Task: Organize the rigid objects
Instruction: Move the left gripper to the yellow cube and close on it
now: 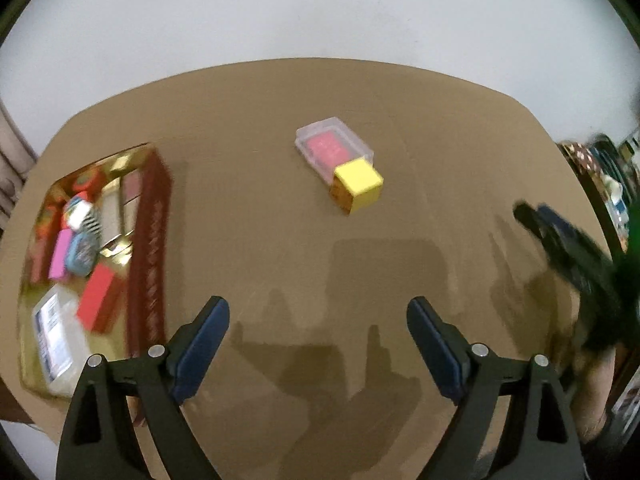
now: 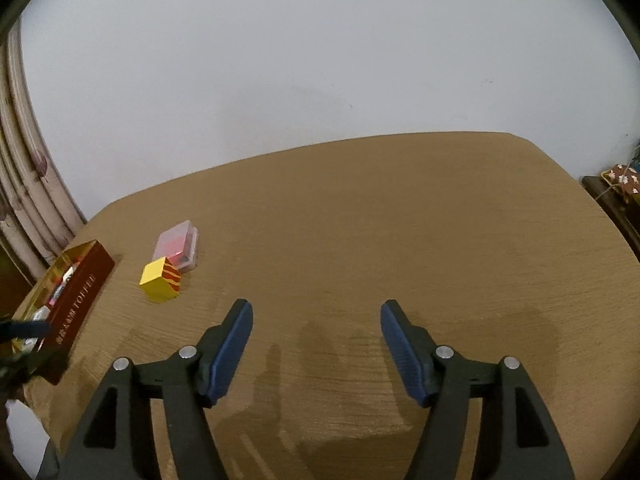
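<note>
A yellow cube with red stripes point(image 1: 357, 185) point(image 2: 161, 279) rests on the wooden table, touching a clear plastic case with a pink insert point(image 1: 334, 149) point(image 2: 178, 247) just behind it. A dark red box with a gold lining point(image 1: 150, 240) point(image 2: 78, 296) at the table's left holds several small colourful items. My left gripper point(image 1: 318, 312) hangs open over bare table, near side of the cube, nothing between its fingers. My right gripper point(image 2: 316, 316) is open too, empty, to the right of the cube. In the left wrist view the right gripper point(image 1: 560, 240) appears blurred at the right edge.
The table point(image 2: 400, 220) stands against a plain white wall. A curtain point(image 2: 24, 184) hangs at the far left. Dark furniture with patterned cloth point(image 2: 624, 178) stands beyond the table's right edge. A person's forearm point(image 1: 596, 392) shows low on the right in the left wrist view.
</note>
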Action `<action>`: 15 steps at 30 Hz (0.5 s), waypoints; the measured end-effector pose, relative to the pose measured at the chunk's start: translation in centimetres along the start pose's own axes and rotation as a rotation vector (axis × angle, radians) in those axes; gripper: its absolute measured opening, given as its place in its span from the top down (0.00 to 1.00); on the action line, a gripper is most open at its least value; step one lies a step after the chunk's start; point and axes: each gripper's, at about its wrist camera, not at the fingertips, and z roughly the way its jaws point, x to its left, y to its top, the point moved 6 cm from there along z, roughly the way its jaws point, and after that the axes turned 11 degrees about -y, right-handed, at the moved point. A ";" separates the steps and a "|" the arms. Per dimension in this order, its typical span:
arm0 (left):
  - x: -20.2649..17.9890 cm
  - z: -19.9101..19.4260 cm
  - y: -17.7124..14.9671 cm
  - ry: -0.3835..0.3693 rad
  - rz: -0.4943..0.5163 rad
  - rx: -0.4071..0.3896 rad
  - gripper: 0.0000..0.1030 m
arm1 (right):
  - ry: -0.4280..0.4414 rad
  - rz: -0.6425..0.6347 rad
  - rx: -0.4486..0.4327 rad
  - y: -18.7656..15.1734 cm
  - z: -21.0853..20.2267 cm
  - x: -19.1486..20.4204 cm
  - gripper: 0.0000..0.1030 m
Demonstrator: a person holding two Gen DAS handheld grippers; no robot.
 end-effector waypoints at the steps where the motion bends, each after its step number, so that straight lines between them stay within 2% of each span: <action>1: -0.1 0.6 0.7 0.003 -0.014 0.001 0.15 | 0.007 0.003 -0.004 0.0 -0.1 0.0 0.33; 6: -0.6 3.4 3.9 0.016 -0.050 0.007 0.15 | 0.034 0.023 -0.021 0.0 -1.7 -1.3 0.33; 9: -0.5 4.8 4.9 0.059 -0.063 0.019 0.15 | 0.039 0.032 -0.032 0.1 -1.9 -1.3 0.33; 12: -0.8 5.8 5.8 0.065 -0.056 0.020 0.15 | 0.047 0.045 -0.043 0.2 -2.2 -1.6 0.33; 15: -0.2 6.8 6.4 0.077 -0.095 0.034 0.15 | 0.054 0.052 -0.050 0.3 -2.3 -1.7 0.33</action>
